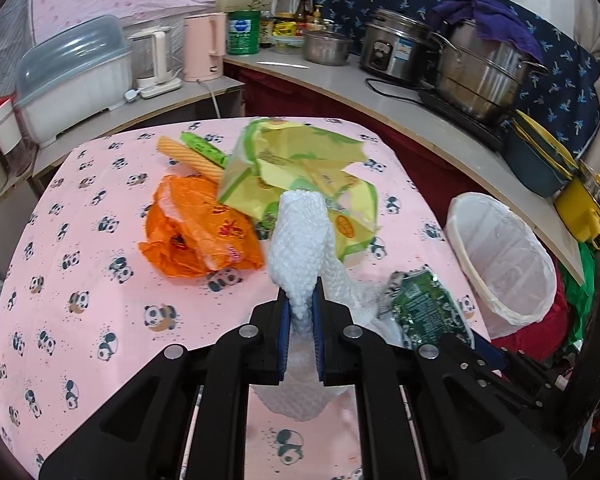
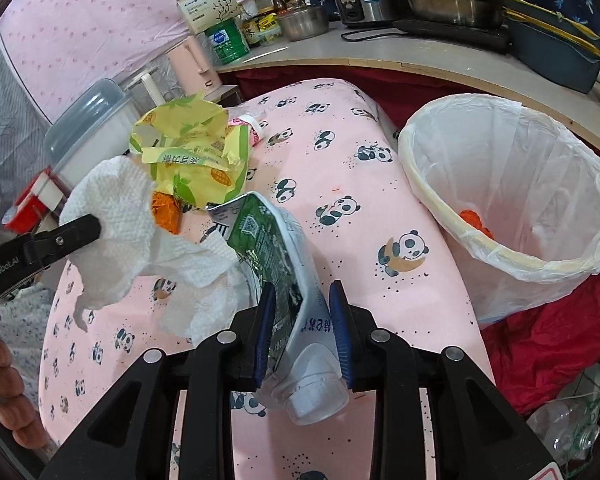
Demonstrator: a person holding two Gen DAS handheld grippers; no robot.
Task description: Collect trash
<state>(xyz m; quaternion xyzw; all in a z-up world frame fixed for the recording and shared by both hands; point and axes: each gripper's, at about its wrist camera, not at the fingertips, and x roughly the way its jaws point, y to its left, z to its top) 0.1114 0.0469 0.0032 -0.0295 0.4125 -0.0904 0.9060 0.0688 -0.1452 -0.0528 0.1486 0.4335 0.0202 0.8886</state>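
Both hands hold trash above the table point(image 1: 80, 208): left gripper point(image 1: 300, 308) clamped on a paper towel point(image 1: 300, 236), right gripper point(image 2: 302, 316) on a green pouch point(image 2: 276, 252). Bin point(image 2: 432, 200) at two o'clock holds one orange scrap point(image 2: 474, 220) — yellow wrapper point(image 1: 292, 164), orange bag point(image 1: 200, 232), wafer point(image 1: 188, 158) remain.

The setting is a home kitchen. A curved counter point(image 1: 340, 84) carries a rice cooker point(image 1: 396, 54), a steel stockpot point(image 1: 484, 76), a small lidded pot point(image 1: 326, 46), two kettles — one pink point(image 1: 204, 46) — and sauce bottles point(image 1: 308, 14). A panda-print tablecloth point(image 1: 80, 280) covers the table; fabric sheets line the walls.
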